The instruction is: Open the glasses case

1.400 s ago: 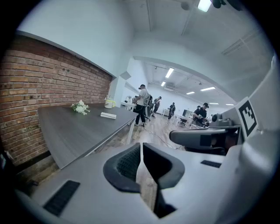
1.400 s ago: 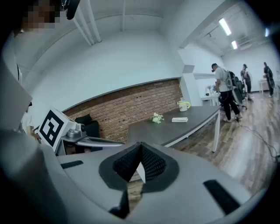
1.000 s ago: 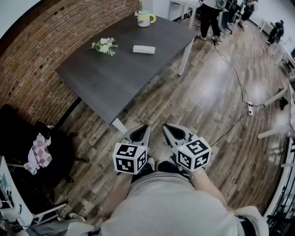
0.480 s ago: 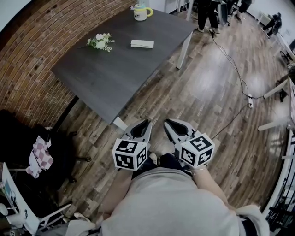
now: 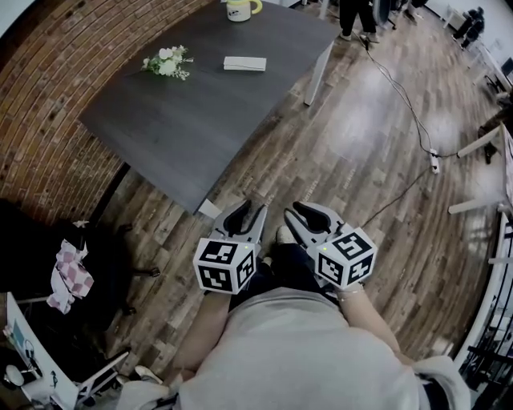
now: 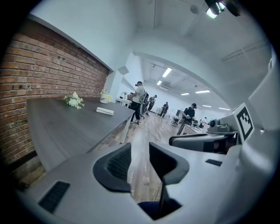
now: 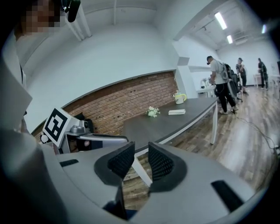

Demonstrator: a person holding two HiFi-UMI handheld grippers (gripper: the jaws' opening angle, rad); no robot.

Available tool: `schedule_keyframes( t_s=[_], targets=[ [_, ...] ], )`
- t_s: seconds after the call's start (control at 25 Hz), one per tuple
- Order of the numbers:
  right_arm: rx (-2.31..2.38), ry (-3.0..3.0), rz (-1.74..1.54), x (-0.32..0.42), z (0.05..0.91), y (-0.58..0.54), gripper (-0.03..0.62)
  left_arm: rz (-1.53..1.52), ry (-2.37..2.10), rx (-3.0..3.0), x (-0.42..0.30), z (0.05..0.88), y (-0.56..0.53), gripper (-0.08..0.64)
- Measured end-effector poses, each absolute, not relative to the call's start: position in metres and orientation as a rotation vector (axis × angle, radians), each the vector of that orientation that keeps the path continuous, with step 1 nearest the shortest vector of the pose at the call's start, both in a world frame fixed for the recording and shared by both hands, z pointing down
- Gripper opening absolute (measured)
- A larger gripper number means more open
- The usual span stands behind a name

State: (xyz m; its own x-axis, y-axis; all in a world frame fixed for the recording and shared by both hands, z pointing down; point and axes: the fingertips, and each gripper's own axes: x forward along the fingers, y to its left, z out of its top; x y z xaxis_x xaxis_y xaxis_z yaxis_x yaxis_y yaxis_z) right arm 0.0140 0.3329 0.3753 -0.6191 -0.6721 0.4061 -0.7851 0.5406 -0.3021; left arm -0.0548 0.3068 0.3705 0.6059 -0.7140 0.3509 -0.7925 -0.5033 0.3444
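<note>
Two grippers sat at the bottom middle of the head view, side by side just in front of the person's waist: the left gripper point(image 5: 250, 210) and the right gripper point(image 5: 304, 212). Both had their jaws parted and had only just been opening up. Neither gripper view showed anything between them, just wooden floor point(image 5: 361, 160) and the edge of the surface past the tips. So nothing was grabbed yet, and I'd call this the approach.

Just up from the grippers was the near corner of the dark grey surface point(image 5: 200, 120), which ran off toward the upper left of the frame.

The glasses case point(image 5: 244, 63) was way up at the top middle, well apart from both grippers. It was a flat white bar, closed as far as I could tell, with its long axis running left to right across the frame. It lay pretty much straight up from the left gripper, so that one was nearer by a hair, though honestly both had the whole surface to cross first. The left gripper view had the case off to the left of its jaw line, while the right gripper view had it to the right of its jaws.

A bunch of white flowers point(image 5: 166, 62) lay near the case on its left, and a mug point(image 5: 238, 9) stood beyond it at the very top edge.
</note>
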Motion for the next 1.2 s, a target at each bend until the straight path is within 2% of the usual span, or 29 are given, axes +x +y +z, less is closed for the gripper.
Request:
schedule_keyframes(
  t_s=[0.52, 1.2],
  targets=[
    [1.138, -2.569, 0.668, 0.018, 0.381, 0.229, 0.109, 0.258, -1.281, 2.261, -0.062, 0.391, 0.219, 0.121],
    [0.998, -2.640, 0.578, 0.061, 0.366, 0.045, 0.097, 0.178, -1.453, 2.228, -0.029, 0.362, 0.040, 0.124]
  ],
)
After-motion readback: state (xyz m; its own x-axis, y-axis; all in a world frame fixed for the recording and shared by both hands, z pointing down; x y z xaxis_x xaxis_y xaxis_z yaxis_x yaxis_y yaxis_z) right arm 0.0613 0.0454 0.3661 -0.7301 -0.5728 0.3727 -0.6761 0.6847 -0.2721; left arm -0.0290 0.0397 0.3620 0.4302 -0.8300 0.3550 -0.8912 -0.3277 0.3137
